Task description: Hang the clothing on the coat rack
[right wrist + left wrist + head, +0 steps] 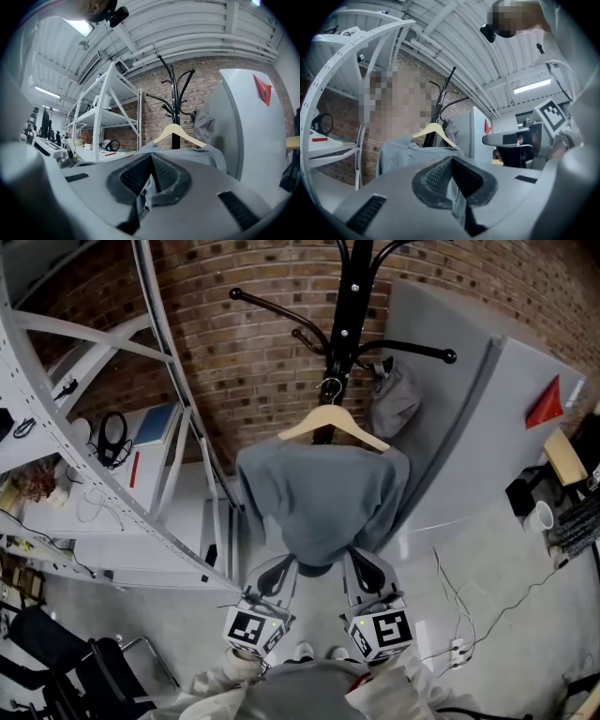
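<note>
A grey garment (319, 502) is draped over a wooden hanger (333, 423), whose hook sits on the black coat rack (345, 306). My left gripper (284, 566) and right gripper (363, 562) are side by side at the garment's bottom hem, each shut on a fold of the cloth. In the left gripper view the grey fabric (401, 150) runs up from the closed left gripper (452, 177) to the hanger (433, 131). The right gripper view shows the right gripper (150, 177) pinching cloth below the hanger (176, 132) and the rack (174, 93).
A second grey item (394, 399) hangs from a rack hook on the right. White metal shelving (94, 427) stands to the left and a grey cabinet (487, 418) to the right, before a brick wall. Cables (459, 615) lie on the floor, and a black chair (75, 671) stands lower left.
</note>
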`<state>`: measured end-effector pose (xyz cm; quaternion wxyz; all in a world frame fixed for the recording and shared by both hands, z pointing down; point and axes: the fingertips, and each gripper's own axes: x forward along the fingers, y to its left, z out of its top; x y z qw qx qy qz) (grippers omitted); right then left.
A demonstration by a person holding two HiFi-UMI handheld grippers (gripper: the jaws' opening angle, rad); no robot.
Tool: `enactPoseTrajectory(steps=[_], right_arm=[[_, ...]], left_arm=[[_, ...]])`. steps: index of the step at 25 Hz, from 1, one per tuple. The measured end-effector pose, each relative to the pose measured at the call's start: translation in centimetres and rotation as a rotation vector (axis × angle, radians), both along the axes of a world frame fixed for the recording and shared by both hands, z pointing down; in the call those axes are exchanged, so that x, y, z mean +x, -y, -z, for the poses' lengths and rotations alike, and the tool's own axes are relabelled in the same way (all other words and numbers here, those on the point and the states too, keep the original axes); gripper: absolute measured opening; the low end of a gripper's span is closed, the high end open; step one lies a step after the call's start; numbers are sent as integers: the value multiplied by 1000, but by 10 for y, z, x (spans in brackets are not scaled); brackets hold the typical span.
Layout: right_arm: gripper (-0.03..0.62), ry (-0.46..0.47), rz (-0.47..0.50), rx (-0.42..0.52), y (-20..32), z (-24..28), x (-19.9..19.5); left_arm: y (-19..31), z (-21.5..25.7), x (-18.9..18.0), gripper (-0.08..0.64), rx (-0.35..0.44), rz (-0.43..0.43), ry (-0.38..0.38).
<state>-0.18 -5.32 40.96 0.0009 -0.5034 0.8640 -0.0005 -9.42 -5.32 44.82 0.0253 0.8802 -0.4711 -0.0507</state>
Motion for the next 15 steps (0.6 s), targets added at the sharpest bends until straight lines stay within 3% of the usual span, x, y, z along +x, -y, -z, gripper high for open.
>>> enactPoseTrajectory(steps=[15], right_arm=[[23, 18, 42, -10, -5, -5, 45]], left_arm=[[2, -12, 48, 8, -36, 41, -18]])
